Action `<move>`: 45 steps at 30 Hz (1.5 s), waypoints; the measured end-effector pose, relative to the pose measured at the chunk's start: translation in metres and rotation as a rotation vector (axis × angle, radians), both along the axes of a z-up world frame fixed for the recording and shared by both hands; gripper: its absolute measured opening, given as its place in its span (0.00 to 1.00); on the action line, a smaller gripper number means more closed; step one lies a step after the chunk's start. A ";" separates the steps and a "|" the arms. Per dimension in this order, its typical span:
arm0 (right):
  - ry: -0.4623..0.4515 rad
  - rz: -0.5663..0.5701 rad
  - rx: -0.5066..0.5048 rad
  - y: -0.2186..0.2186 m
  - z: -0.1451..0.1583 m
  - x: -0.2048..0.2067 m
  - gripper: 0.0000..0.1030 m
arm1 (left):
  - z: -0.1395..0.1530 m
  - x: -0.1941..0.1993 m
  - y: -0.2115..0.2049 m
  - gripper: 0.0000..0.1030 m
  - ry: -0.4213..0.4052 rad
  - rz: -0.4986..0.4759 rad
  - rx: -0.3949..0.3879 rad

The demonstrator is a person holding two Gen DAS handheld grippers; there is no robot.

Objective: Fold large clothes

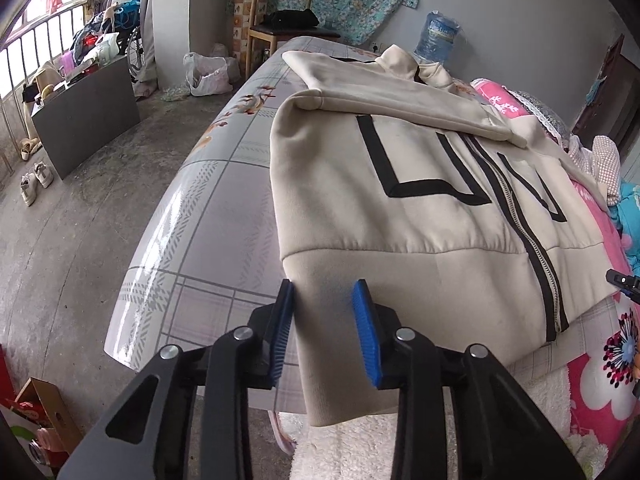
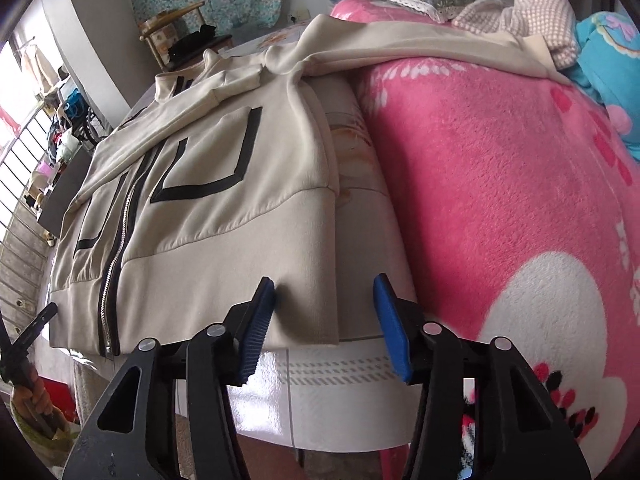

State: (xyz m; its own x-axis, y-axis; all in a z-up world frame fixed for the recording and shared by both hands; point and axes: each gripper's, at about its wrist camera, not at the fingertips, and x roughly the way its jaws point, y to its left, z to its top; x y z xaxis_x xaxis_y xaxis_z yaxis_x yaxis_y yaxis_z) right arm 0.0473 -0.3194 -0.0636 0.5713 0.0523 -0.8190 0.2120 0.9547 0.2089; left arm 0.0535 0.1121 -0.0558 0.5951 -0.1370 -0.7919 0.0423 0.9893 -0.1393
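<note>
Left wrist: cream zip jacket (image 1: 420, 208), sleeve folded across

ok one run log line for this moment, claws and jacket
jacket: flat, zipped, one sleeve folded across chest | left claw: straddles hem corner, pads not pressing | right claw: straddles other hem corner, open | step: hem grasp pending

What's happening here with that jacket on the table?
A person is folding a cream zip-up jacket on a table, using a hand-held gripper in each hand. One sleeve is already folded across the chest. The left hand-held gripper and the right hand-held gripper each straddle a corner of the bottom hem, with fabric between the blue pads but not yet pinched. A pink blanket lies alongside.
</note>
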 end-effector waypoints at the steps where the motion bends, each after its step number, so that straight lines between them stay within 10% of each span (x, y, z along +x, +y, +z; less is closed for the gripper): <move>1: -0.003 0.006 0.001 0.000 0.000 0.002 0.33 | 0.000 -0.001 0.000 0.21 -0.002 0.003 0.011; 5: 0.005 0.052 -0.008 0.008 -0.002 0.009 0.05 | 0.002 -0.001 0.000 0.08 -0.011 0.009 0.021; 17: -0.097 0.113 0.120 0.020 0.062 -0.058 0.02 | 0.071 -0.027 0.033 0.04 -0.055 -0.063 0.026; 26: 0.117 0.085 0.215 0.017 0.001 -0.082 0.03 | 0.025 -0.039 0.047 0.08 0.155 -0.050 0.057; 35: 0.028 0.036 0.046 -0.010 0.043 -0.074 0.48 | 0.079 -0.029 0.051 0.28 0.032 -0.021 0.112; 45: -0.081 0.271 -0.132 0.054 0.059 0.042 0.85 | 0.098 0.105 -0.063 0.67 -0.036 -0.140 0.089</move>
State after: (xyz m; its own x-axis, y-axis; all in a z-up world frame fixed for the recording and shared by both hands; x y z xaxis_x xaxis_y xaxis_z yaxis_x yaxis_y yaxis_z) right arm 0.0898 -0.2652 -0.0044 0.6148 0.1078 -0.7813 -0.0666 0.9942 0.0847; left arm 0.1585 0.0487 0.0423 0.6031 -0.1507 -0.7833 0.1843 0.9817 -0.0469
